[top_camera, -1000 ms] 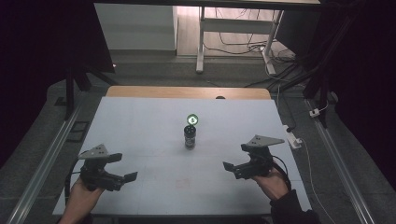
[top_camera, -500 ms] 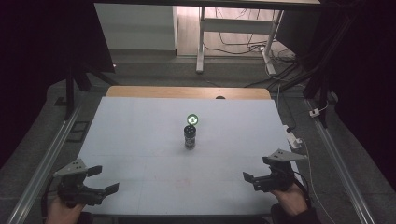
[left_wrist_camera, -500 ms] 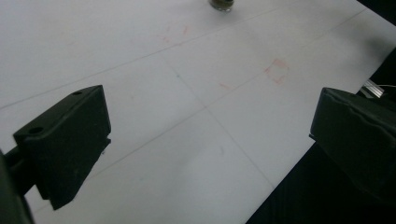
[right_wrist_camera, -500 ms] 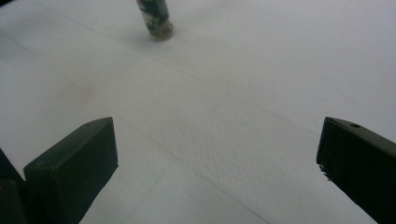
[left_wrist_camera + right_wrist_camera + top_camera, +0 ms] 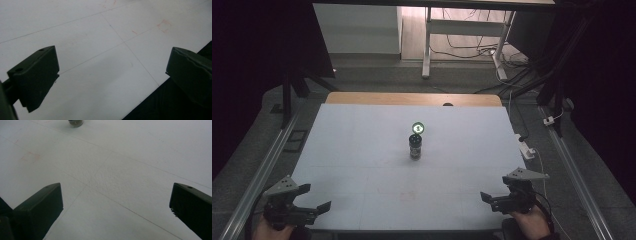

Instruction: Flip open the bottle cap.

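A small dark bottle (image 5: 415, 146) stands upright at the middle of the white table (image 5: 362, 150). Just behind it sits a round green-rimmed cap (image 5: 417, 128). My left gripper (image 5: 316, 198) is held at the near left corner, open, with bare tabletop and the table's edge between its jaws (image 5: 112, 72). Over the near right part of the table my right gripper (image 5: 488, 201) also stands open with nothing in it (image 5: 115, 205). The bottle's base (image 5: 75, 122) shows far ahead at the top of the right gripper view. Both grippers are well short of the bottle.
A white power strip (image 5: 527, 149) with a cable lies at the table's right edge. Metal rails (image 5: 262, 170) run along both sides. A desk frame (image 5: 427, 45) and loose cables stand on the floor beyond the far edge. Faint red marks (image 5: 31, 157) dot the tabletop.
Both grippers have drawn back from the middle of the table to its near edge and moved farther apart. The bottle and cap have not moved.
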Motion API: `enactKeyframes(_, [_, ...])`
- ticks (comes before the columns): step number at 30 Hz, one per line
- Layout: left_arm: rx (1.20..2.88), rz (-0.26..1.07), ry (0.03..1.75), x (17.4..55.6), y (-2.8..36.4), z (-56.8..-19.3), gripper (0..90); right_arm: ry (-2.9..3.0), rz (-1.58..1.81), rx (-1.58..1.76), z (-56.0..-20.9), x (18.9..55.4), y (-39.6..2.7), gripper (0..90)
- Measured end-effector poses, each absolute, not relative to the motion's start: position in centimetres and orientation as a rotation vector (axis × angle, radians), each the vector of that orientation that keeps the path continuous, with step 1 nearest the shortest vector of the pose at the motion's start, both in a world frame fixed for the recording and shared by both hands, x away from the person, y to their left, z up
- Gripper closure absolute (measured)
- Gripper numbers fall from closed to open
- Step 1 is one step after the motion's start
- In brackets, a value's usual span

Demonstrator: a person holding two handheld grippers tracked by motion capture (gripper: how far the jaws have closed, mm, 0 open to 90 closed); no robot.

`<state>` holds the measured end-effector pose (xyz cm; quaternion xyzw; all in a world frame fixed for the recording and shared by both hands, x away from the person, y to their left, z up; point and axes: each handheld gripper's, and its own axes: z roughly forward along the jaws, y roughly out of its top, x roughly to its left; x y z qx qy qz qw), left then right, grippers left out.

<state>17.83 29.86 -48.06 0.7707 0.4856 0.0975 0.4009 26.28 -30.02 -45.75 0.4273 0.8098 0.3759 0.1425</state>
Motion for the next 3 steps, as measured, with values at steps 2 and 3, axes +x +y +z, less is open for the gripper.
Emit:
enactKeyframes(2, [1.944,0.241,1.231,17.9,29.87,-48.05,0.0,2.334,1.072,1.231,-45.78,26.3,-29.95,0.0])
enactKeyframes(3, [1.941,0.238,1.232,17.94,29.85,-48.04,0.0,2.331,1.059,1.235,-45.82,26.3,-29.87,0.0])
